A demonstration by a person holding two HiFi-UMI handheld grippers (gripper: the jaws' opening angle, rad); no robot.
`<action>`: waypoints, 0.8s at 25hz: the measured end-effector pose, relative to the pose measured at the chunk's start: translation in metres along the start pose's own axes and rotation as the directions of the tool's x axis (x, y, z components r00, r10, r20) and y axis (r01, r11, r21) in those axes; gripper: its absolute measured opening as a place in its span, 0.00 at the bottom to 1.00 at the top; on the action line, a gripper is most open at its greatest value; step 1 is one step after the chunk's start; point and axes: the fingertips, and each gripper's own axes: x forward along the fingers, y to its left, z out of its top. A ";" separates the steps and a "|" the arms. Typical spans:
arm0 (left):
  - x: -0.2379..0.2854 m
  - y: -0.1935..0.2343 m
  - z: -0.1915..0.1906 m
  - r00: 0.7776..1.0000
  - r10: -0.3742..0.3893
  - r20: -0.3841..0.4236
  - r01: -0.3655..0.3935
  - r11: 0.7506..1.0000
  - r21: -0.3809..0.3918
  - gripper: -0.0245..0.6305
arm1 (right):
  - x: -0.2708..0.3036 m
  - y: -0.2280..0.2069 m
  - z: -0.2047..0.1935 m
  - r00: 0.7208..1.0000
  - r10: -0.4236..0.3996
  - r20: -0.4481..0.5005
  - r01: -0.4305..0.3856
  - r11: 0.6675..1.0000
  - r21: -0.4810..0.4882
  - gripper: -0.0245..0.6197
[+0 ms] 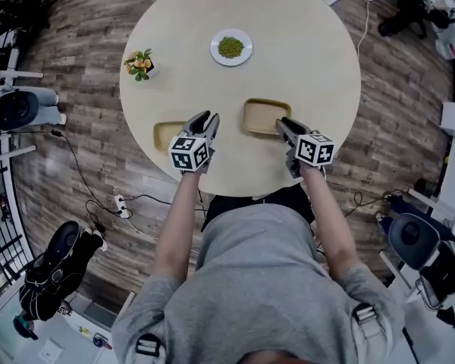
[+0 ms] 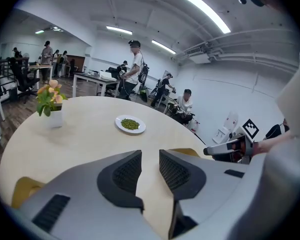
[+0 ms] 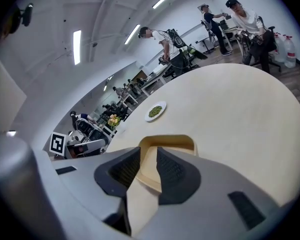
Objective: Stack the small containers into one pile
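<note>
Two small shallow yellow containers lie apart on the round table. One container (image 1: pixel 264 117) is at the middle right, the other container (image 1: pixel 165 134) near the front left edge. My right gripper (image 1: pixel 287 123) hovers at the right-hand container's near right corner. In the right gripper view its jaws (image 3: pixel 147 169) stand apart with only table between them, and that container (image 3: pixel 168 145) lies just beyond. My left gripper (image 1: pixel 206 118) sits just right of the left container (image 2: pixel 24 190). It (image 2: pixel 150 171) is open and holds nothing.
A white plate of green peas (image 1: pixel 231 48) sits at the table's far middle, and a small potted plant (image 1: pixel 139 64) at the far left. The table edge (image 1: pixel 235 192) runs just under my grippers. Several people and desks stand in the room behind.
</note>
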 end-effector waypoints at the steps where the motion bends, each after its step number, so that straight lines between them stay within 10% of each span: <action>1: -0.010 0.006 -0.001 1.000 0.014 0.007 -0.014 1.000 -0.005 0.22 | 0.003 0.009 -0.003 1.000 0.017 -0.009 -0.017 1.000 -0.013 0.20; 20: -0.120 0.126 -0.035 0.966 0.257 0.026 -0.253 0.962 -0.100 0.22 | 0.099 0.131 -0.041 0.957 0.206 -0.203 -0.235 0.964 -0.128 0.18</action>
